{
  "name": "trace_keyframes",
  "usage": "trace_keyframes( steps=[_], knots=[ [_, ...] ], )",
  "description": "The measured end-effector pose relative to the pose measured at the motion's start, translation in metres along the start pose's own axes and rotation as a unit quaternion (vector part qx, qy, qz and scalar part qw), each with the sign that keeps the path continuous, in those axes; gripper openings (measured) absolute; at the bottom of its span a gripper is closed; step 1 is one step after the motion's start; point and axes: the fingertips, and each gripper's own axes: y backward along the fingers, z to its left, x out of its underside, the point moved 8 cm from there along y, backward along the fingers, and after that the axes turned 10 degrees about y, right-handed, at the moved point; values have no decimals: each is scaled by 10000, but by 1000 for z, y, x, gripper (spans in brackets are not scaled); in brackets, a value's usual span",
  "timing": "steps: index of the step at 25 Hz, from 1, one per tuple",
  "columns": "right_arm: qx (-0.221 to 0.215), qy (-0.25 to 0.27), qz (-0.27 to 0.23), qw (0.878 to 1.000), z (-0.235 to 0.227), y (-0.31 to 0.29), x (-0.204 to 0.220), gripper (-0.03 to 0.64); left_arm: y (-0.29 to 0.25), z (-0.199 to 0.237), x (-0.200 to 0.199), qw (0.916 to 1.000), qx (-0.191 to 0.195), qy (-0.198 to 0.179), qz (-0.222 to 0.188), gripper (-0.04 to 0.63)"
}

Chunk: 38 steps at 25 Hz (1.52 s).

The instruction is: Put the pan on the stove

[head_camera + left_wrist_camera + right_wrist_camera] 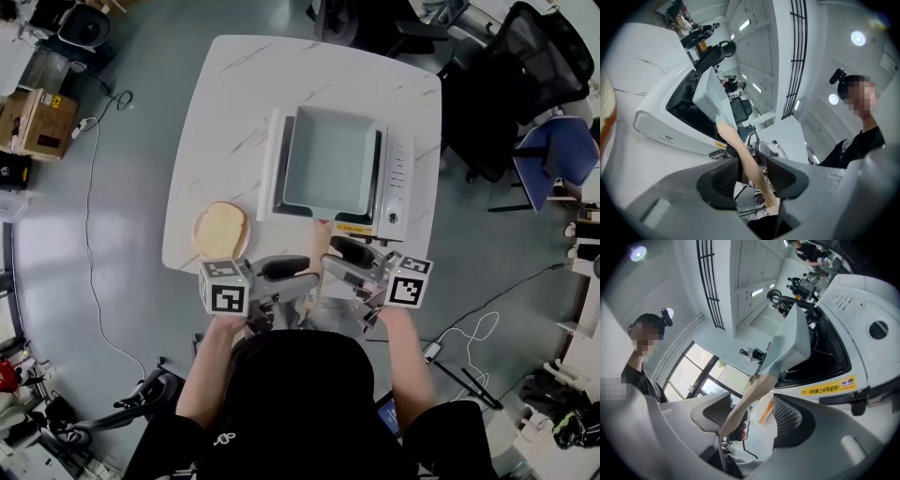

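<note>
**Head view.** The induction stove [396,192] stands on the white marble surface [225,103]. The square, pale grey-green pan [333,155] lies over the stove's dark cooking top and covers most of it. The pan's wooden handle [322,246] sticks out past the stove's near edge, toward the person. The left gripper [295,274] and right gripper [349,255] meet at this handle, just off that same edge. A slice of bread [221,229] on a plate lies beside the stove's near left corner and plays no part here.

**Left gripper view.** The wooden handle [740,150] runs between the fingers [719,180] up to the pan [710,96], which is over the stove [661,126]. The fingers stand apart, with a thin gap on each side of the handle, so they straddle it without clamping.

**Right gripper view.** The handle [745,401] passes close against one pad, and a clear gap separates it from the other finger [787,416]. These fingers are also apart and are not pinching anything. The pan [790,345] sits above the black top of the stove [862,352]. I cannot tell whether its base rests flat there.

**Step in hand.** The pan appears to be in its place already, so this looks like the end of the placing step. The next move calls for drawing both grippers straight back along the handle, away from the stove. The fingers should stay wide so that neither pad drags the handle and twists the pan off the cooking top.
</note>
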Motion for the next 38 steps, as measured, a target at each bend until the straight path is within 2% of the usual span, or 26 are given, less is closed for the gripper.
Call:
trace_keyframes(
  steps=[7, 9, 12, 19, 27, 33, 38],
  knots=[
    [628, 459, -451, 9960, 16, 13, -5, 267, 21, -4, -13, 9985, -139, -216, -480, 181],
    [820, 735, -528, 9925, 24, 16, -8, 214, 26, -8, -18, 9976, -141, -289, -612, 181],
    [1055, 1061, -667, 9865, 34, 17, -15, 172, 32, -13, -24, 9959, -142, -485, -744, 181],
    [1421, 1702, -780, 9720, 53, 10, -27, 132, 38, -26, -39, 9897, -284, -974, -1007, 176],
    [1816, 2299, -929, 9516, 69, 7, -42, 67, 39, -43, -55, 9768, -553, -1626, -1277, 118],
    [2043, 2613, -1035, 9377, 79, 1, -51, 25, 36, -59, -67, 9617, -857, -2181, -1420, 89],
    [2238, 2789, -1104, 9273, 83, -2, -55, -5, 34, -70, -74, 9473, -1085, -2600, -1527, 40]
  ],
)
